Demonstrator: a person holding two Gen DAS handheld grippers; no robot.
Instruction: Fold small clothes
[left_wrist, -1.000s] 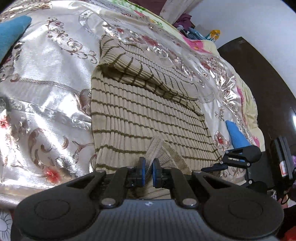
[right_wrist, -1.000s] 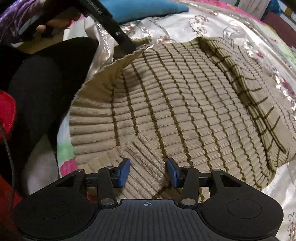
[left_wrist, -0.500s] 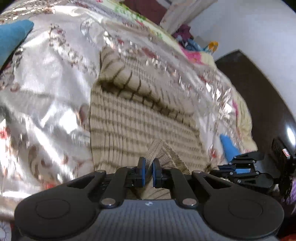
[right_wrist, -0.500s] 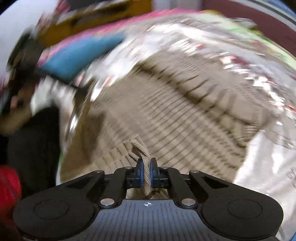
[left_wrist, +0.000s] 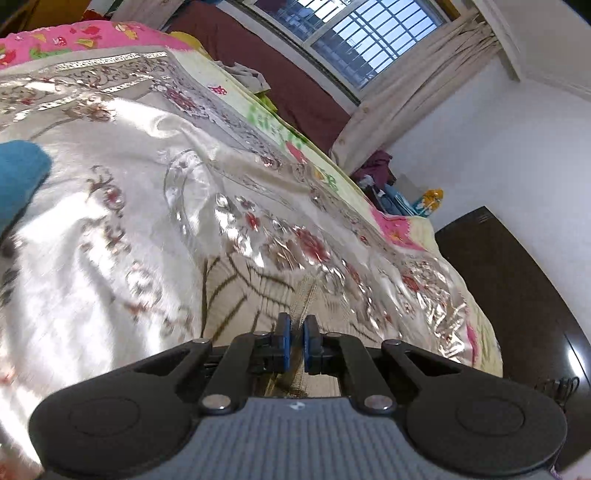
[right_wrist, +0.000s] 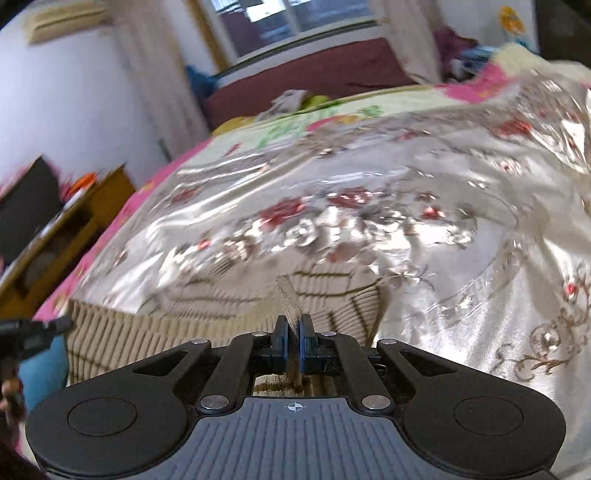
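1. Left gripper points forward and downward over the bed; its jaws stand narrow, pinched on a fold of the sweater, whose ribbed edge runs up between the blue pads.
2. In the left view the sweater lies on the quilt just ahead of the jaws, spreading from 12 toward 10 o'clock; its striped knit is blurred.
3. Right gripper also tilts downward; its jaws are shut tight on a strip of sweater that stands upright out of the pads at 12 o'clock.
4. In the right view the rest of the sweater spreads from 9 o'clock to 1 o'clock of the jaws, flat on the quilt; the other gripper's black tip shows at the frame's 9 o'clock edge.
5. A blue cloth lies on the quilt at 10 o'clock in the left view, well apart from the sweater.
6. A window sits at 12 o'clock beyond the bed.
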